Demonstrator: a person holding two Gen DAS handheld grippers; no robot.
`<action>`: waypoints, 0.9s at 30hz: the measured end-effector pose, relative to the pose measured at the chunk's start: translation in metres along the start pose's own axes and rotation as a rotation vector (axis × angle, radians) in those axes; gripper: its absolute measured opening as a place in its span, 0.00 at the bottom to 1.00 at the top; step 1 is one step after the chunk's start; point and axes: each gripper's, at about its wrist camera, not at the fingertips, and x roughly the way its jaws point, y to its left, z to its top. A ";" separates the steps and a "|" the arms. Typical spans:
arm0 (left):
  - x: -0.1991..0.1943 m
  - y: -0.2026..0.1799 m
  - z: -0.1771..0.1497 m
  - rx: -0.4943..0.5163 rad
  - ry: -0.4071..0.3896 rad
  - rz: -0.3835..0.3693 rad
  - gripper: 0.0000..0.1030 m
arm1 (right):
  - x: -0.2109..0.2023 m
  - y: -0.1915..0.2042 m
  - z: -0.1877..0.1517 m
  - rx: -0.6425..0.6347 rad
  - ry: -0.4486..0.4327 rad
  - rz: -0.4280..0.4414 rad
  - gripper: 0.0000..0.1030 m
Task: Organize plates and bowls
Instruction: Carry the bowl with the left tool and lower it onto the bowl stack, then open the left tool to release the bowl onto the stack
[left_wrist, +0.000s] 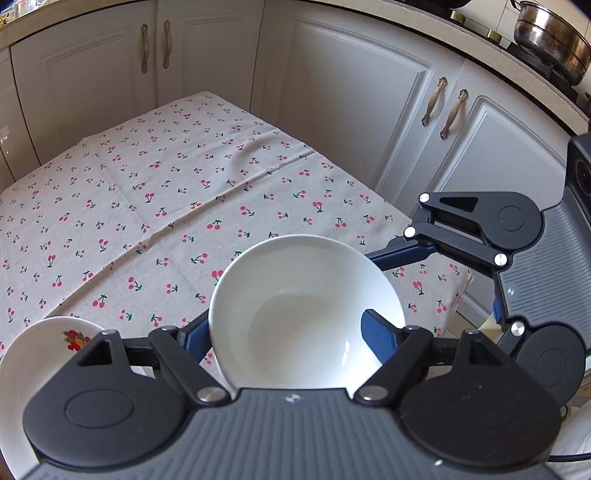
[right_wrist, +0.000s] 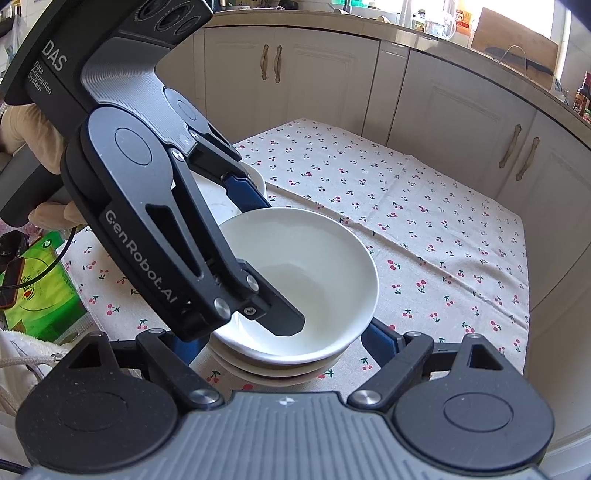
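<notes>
Left gripper (left_wrist: 286, 332) is spread wide and straddles the rim of a plain white glazed ceramic bowl (left_wrist: 295, 273). In its own view the 3 o'clock blue-padded finger (left_wrist: 376, 332) sits inside the bowl, while the 9 o'clock finger stays outside the wall. Whether either pad presses the wall cannot be told.

The right wrist view shows the bowl resting on top of a short stack of white dishes (right_wrist: 280, 371) at the near edge of the beige cherry-print tablecloth (right_wrist: 424, 229). The right gripper (right_wrist: 284, 343) is also spread wide. Its blue fingers flank the stack at 9 and 3 o'clock, just beside it, and contact is not clear. In the left wrist view, one finger of this gripper reaches in from 3 o'clock to the bowl's rim.

A white plate with a red fruit print (left_wrist: 44, 354) lies on the cloth at 8 o'clock of the bowl in the left wrist view, partly hidden by the gripper body. A beige-gloved hand (right_wrist: 26, 133) holds the left gripper's handle.

Cream panelled cabinet doors (left_wrist: 351, 92) stand beyond the table. A steel pot (left_wrist: 550, 37) sits on the stove at 1 o'clock in the left wrist view, and a green packet (right_wrist: 37, 291) lies off the table at 9 o'clock in the right wrist view.
</notes>
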 end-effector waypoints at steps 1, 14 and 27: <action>0.000 -0.001 0.000 0.005 0.000 0.002 0.80 | 0.000 -0.001 0.000 0.002 0.000 0.001 0.89; -0.008 0.002 -0.001 0.017 -0.040 0.007 0.85 | -0.004 0.005 -0.004 -0.039 -0.027 -0.028 1.00; -0.025 0.016 -0.040 -0.039 -0.118 0.013 0.85 | -0.008 0.003 -0.014 0.015 -0.030 -0.024 1.00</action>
